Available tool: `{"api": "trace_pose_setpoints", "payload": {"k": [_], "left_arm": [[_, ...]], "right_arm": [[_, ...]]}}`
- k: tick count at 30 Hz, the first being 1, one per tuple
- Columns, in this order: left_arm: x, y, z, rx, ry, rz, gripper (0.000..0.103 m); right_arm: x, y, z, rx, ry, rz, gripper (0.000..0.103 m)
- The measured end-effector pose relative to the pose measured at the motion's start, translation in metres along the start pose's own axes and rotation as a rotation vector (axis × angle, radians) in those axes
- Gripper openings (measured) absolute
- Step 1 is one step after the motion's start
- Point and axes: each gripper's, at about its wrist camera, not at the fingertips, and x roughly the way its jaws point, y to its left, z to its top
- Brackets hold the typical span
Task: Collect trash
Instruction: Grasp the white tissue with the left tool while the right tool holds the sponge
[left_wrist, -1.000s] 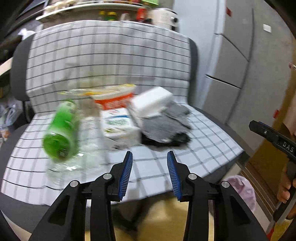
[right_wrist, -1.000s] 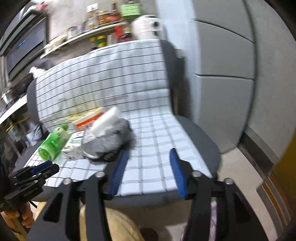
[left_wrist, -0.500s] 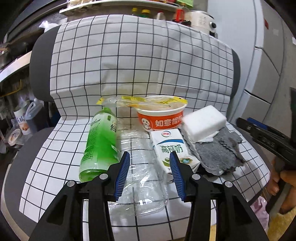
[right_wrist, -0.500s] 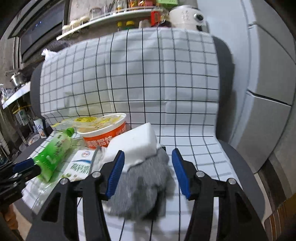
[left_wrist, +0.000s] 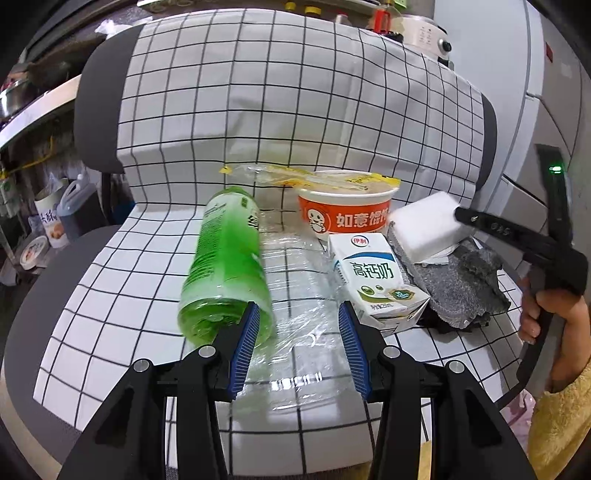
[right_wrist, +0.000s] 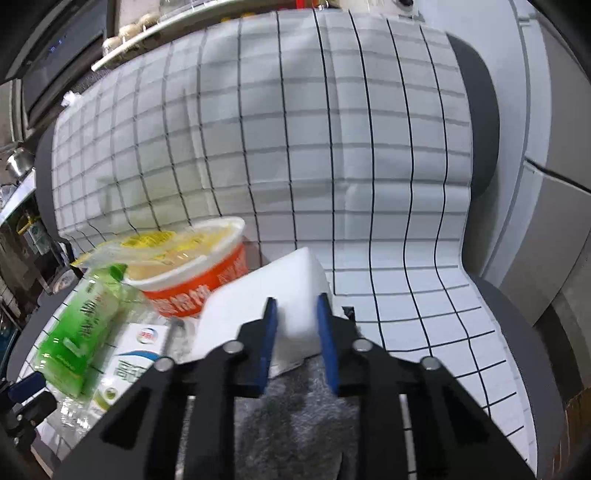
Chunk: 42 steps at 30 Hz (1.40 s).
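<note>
On the checked cloth (left_wrist: 110, 295) of a chair seat lie a green bottle (left_wrist: 225, 266), a crushed clear plastic bottle (left_wrist: 303, 280), an orange noodle cup (left_wrist: 343, 210), a milk carton (left_wrist: 373, 280), a white sponge block (left_wrist: 424, 229) and a grey rag (left_wrist: 454, 284). My left gripper (left_wrist: 298, 314) stands open astride the clear bottle, beside the green bottle's base. My right gripper (right_wrist: 297, 299) is closing, and the near corner of the sponge block (right_wrist: 258, 295) fills the gap between its pads. The rag (right_wrist: 295, 413) lies under it.
The chair's checked back (left_wrist: 258, 92) rises right behind the pile. Grey cabinet doors (left_wrist: 546, 92) stand at the right. Jugs and tubs (left_wrist: 55, 221) sit on the floor at the left. A person's hand (left_wrist: 550, 314) holds the right gripper's handle beside the seat edge.
Both grippers have come in close over the seat. The left one now straddles the clear bottle. The right jaws have narrowed from wide apart onto the white sponge block.
</note>
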Motion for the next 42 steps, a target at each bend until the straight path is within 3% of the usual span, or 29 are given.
{"api": "trace_pose_setpoints", "payload": {"k": [3,8,10,15,22,27,36,42], "left_arm": [[-0.008,0.000,-0.002,0.000,-0.008,-0.005,0.046],[-0.020,-0.013,-0.008,0.029,-0.017,-0.036,0.048],[-0.023,-0.021,-0.010,0.043,-0.021,-0.052,0.057],[-0.019,-0.050,-0.006,0.095,-0.025,-0.105,0.057],[0.010,-0.102,0.026,0.168,-0.059,-0.187,0.055],[0.043,-0.130,0.049,0.182,-0.056,-0.188,0.055],[0.116,-0.150,0.070,0.152,0.037,-0.194,0.047],[0.140,-0.149,0.061,0.156,0.098,-0.201,0.046]], "right_arm": [[-0.039,0.002,0.011,0.017,-0.106,0.021,0.017],[-0.116,0.002,0.020,-0.012,-0.259,-0.043,0.017],[-0.139,-0.003,0.016,-0.022,-0.286,-0.078,0.017],[-0.167,-0.025,-0.011,-0.014,-0.273,-0.141,0.017],[-0.174,-0.053,-0.044,0.024,-0.253,-0.200,0.017],[-0.165,-0.070,-0.051,0.057,-0.253,-0.203,0.017],[-0.141,-0.093,-0.052,0.090,-0.235,-0.188,0.017],[-0.129,-0.099,-0.054,0.105,-0.219,-0.175,0.017]]}}
